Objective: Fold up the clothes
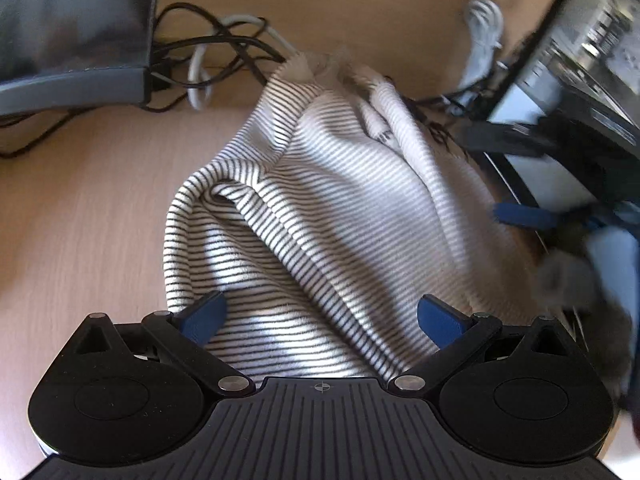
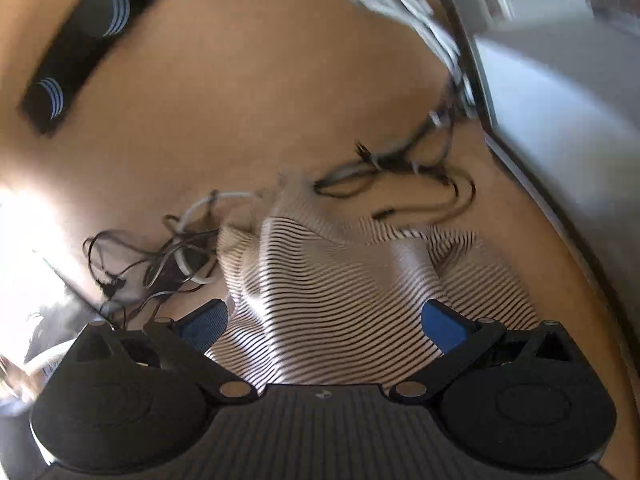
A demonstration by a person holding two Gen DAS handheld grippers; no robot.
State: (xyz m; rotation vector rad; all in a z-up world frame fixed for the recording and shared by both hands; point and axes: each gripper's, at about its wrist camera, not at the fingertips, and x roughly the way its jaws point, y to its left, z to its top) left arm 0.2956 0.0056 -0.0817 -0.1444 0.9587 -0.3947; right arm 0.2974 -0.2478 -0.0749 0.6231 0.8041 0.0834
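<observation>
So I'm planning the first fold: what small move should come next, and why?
Probably close the left tool on the striped garment. Both tools are open, the right tool too, and the cloth lies bunched on the table against the cables, so it needs lifting clear and spreading.

No text can be read; dark marks on the striped garment (image 1: pixel 328 200) are blurred.

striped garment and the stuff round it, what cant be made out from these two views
- Striped garment: its near edge is hidden under the left gripper body; type and full outline are unclear, bunched.
- Same garment in the right wrist view: near part is covered by the right gripper.
- Cables: the ends are lost in glare at the left edge.
- Objects at the right edge of the left wrist view: motion blurred, unidentifiable.
</observation>
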